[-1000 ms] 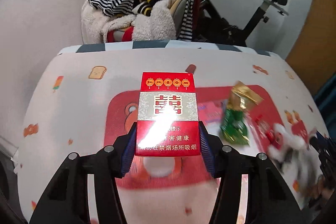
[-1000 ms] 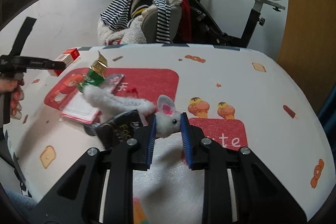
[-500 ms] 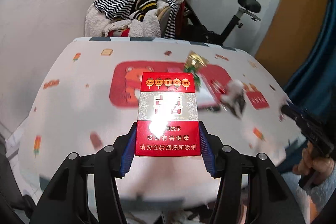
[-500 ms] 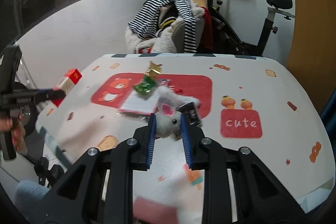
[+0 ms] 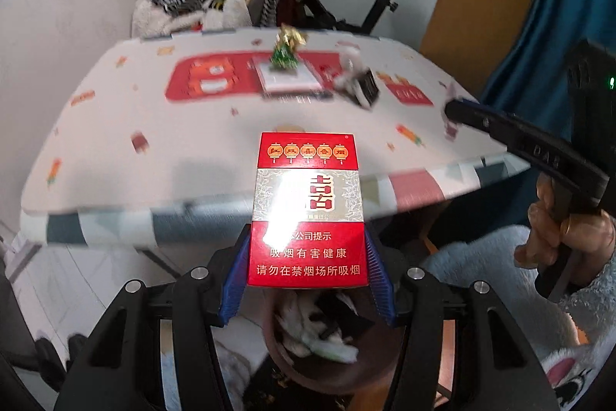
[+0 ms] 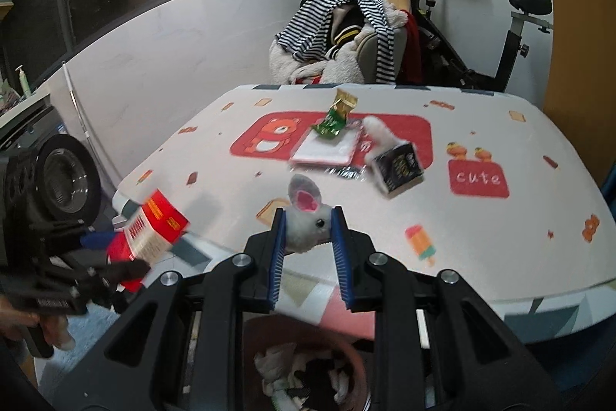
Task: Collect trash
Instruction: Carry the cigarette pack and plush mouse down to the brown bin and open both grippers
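My left gripper [image 5: 307, 257] is shut on a red cigarette pack [image 5: 308, 210], held upright off the table's near edge above a brown trash bin [image 5: 331, 361] with crumpled scraps in it. In the right wrist view that pack [image 6: 152, 230] shows at the left. My right gripper [image 6: 308, 241] is shut on a small grey toy mouse [image 6: 306, 218], over the same bin [image 6: 308, 372]. On the table remain a green and gold wrapper [image 6: 335, 116], a white packet [image 6: 327, 151] and a dark box [image 6: 398, 168].
The table [image 6: 500, 257] has a white cartoon-print cloth with a red mat. Behind it stand a chair piled with striped clothes [image 6: 342, 33] and an exercise bike [image 6: 481, 37]. A hand [image 5: 566, 237] grips the right tool handle. A washing machine drum [image 6: 57, 176] sits at left.
Both grippers have pulled back from over the table to beyond its near edge, carrying the cigarette pack and the toy mouse. The trash bin has come into view under both.
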The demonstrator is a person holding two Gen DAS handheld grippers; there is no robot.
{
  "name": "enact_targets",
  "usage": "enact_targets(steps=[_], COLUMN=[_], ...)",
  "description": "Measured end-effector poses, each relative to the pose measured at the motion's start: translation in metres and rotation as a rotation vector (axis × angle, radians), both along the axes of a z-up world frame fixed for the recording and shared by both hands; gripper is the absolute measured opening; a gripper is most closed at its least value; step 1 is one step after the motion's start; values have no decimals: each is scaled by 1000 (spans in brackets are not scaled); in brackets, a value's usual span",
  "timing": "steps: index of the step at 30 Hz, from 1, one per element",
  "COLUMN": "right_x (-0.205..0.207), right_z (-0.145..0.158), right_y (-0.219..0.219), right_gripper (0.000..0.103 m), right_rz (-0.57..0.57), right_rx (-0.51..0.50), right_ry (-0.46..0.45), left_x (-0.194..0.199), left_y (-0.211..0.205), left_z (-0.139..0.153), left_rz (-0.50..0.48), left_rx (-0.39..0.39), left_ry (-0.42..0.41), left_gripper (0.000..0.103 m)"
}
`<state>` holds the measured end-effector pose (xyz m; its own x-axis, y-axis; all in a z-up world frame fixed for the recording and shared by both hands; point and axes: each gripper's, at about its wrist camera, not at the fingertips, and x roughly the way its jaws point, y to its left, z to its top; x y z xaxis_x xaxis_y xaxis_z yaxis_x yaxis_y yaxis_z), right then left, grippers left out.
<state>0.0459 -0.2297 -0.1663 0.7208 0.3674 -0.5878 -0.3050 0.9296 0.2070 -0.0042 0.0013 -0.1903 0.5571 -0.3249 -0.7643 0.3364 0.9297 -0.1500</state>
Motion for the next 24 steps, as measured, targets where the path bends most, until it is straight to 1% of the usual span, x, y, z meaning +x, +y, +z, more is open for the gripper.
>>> enact_targets(steps=[3, 8, 13, 18, 19, 20, 21, 24], right_x=[-15, -31, -38, -39, -41, -41, -42, -44], right_z=[-3, -8, -13, -20, -21, -23, -24, -30], right_y=[2, 1, -4, -10, -11, -11, -10, -9], right_gripper=[26, 26, 26, 26, 26, 26, 26, 26], right_rz=[8, 12, 5, -14, -16, -17, -17, -18], right_rx=[21, 21, 21, 35, 34, 32, 29, 25], right_ry=[19, 31, 40, 60, 62, 64, 67, 80], left_x=[-14, -27, -28, -28, -28, -28, -28, -28], left_y=[-5, -14, -24, -34, -35, -35, -33, -28], left_z=[-14, -34, -50, -59, -60, -60, -58, -54], left_rz=[-16, -51, -84, -117, -122, -118, -95, -53], left_rx=[-7, -3, -1, 3, -13, -23, -39, -72], left_ry=[31, 79, 129, 145, 146, 144, 127, 109], left_gripper=[53, 54, 54, 54, 64, 80, 84, 84])
